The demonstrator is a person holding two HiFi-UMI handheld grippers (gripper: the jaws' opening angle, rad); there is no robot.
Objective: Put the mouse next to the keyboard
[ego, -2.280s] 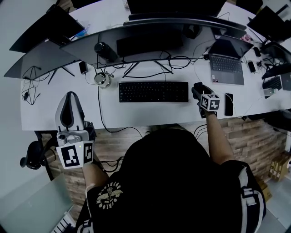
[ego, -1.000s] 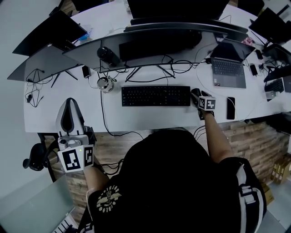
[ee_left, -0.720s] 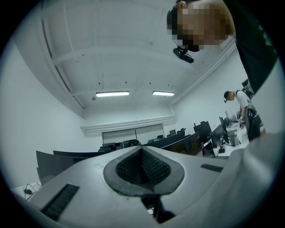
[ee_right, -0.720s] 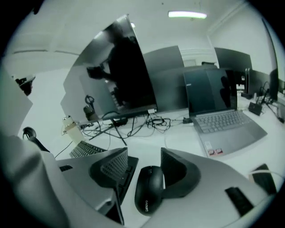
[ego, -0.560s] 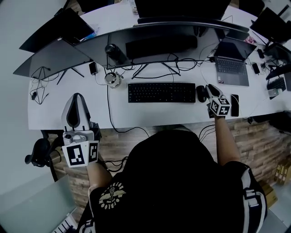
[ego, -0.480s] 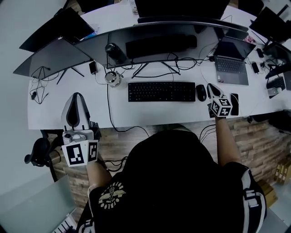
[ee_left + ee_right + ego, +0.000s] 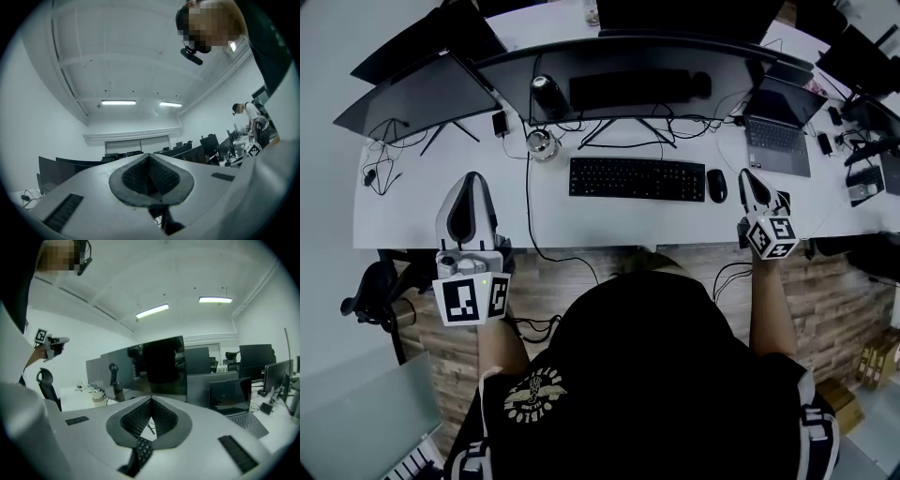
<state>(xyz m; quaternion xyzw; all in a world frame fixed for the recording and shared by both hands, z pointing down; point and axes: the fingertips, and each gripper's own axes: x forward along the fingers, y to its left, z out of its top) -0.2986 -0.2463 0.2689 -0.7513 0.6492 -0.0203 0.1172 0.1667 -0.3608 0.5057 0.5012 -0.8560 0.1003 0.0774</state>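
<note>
The black mouse (image 7: 717, 185) lies on the white desk (image 7: 412, 220) just right of the black keyboard (image 7: 637, 178), a small gap between them. My right gripper (image 7: 746, 175) hovers a little right of the mouse, apart from it, its jaws shut with nothing in them. In the right gripper view its pads (image 7: 151, 400) meet, and a strip of the keyboard (image 7: 143, 451) shows below them. My left gripper (image 7: 472, 176) is over the desk's front left edge, far from the mouse; its pads (image 7: 149, 158) are closed and hold nothing.
Curved monitors (image 7: 609, 56) stand behind the keyboard, with a dark bottle (image 7: 546, 94) and a small cup (image 7: 541, 143) at their feet. A laptop (image 7: 783, 131) sits back right, a phone (image 7: 783, 200) by my right gripper. A cable (image 7: 528, 216) runs off the front edge.
My right gripper let go of the mouse beside the keyboard's right end, drew back to the right and toward me, and its jaws closed empty. The left gripper kept its place.
</note>
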